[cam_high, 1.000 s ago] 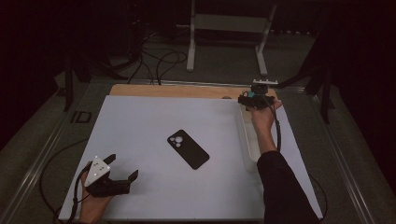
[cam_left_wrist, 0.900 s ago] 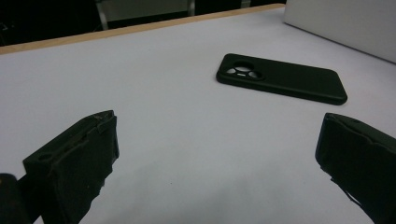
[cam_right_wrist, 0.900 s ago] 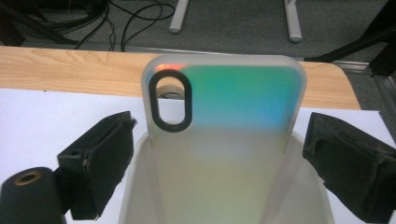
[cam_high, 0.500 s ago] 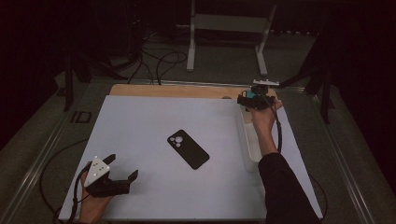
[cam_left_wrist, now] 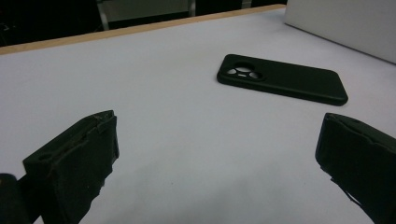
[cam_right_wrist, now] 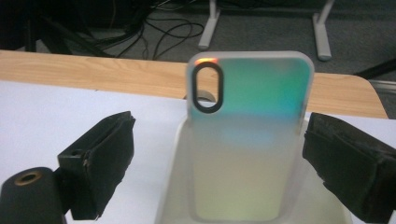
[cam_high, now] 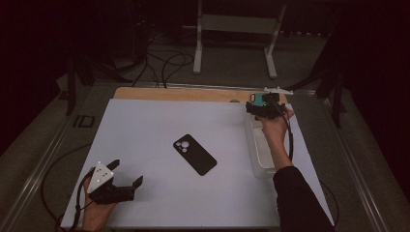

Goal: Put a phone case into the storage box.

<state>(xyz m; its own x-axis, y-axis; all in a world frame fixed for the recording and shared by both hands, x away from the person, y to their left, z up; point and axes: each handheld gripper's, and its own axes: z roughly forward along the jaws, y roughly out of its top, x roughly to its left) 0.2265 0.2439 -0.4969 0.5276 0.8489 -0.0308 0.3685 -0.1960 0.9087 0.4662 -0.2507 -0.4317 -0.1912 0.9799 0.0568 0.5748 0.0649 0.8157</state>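
Phone (cam_high: 195, 154) lies flat at the centre of the counter (cam_high: 145, 125). At four o'clock from it, the tray (cam_high: 261, 154) runs along the counter's right edge. A phone case (cam_right_wrist: 250, 140) stands in that tray's far end. Left hand-held gripper (cam_high: 126, 180) sits at seven o'clock, well apart; right hand-held gripper (cam_high: 255, 107) at two o'clock.

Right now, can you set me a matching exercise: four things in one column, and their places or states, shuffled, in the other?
Things:
1. black phone
2. iridescent phone case
3. left claw
4. clear tray

Places or states:
A. stands up in the tray between open jaws
B. lies flat mid-table, camera side up
C. open, low at the table's near left corner
D. along the table's right edge

Pairs: 1-B, 2-A, 3-C, 4-D
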